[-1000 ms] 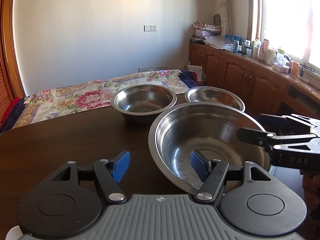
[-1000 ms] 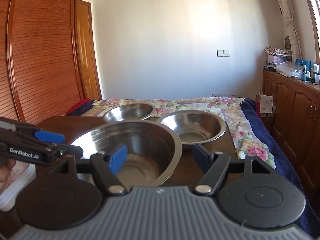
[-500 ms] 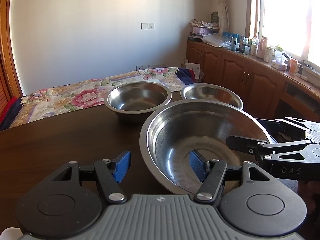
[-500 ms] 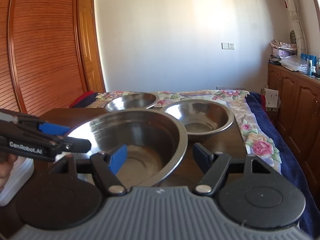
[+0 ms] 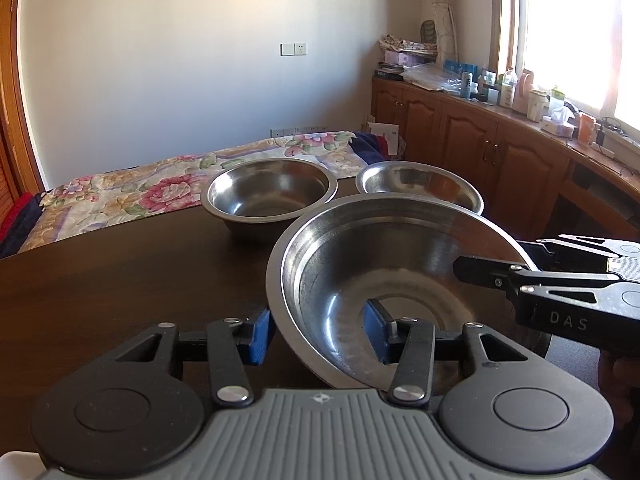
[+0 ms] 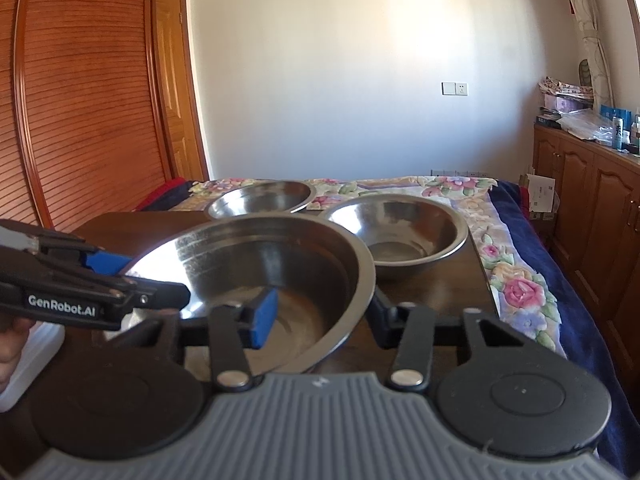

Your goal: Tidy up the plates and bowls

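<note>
A large steel bowl point(image 5: 400, 272) point(image 6: 272, 276) is tilted and raised off the dark table, with both grippers on its rim. My left gripper point(image 5: 318, 332) straddles its near-left rim, one blue pad outside and one inside. My right gripper point(image 6: 320, 314) straddles its right rim the same way. Both stand fairly wide, and I cannot tell if the pads press the rim. Two smaller steel bowls sit behind it: one at the left point(image 5: 270, 196) point(image 6: 262, 200), one at the right point(image 5: 420, 186) point(image 6: 396, 232).
The dark wooden table point(image 5: 120, 272) ends just behind the two bowls. A bed with a floral cover point(image 5: 160, 192) lies beyond. Wooden cabinets point(image 5: 480, 148) line the right wall. A white container point(image 6: 24, 356) sits at the table's near left.
The large bowl has lifted and tilted, and shifted left in the left wrist view. Both grippers have narrowed around its rim and risen with it.
</note>
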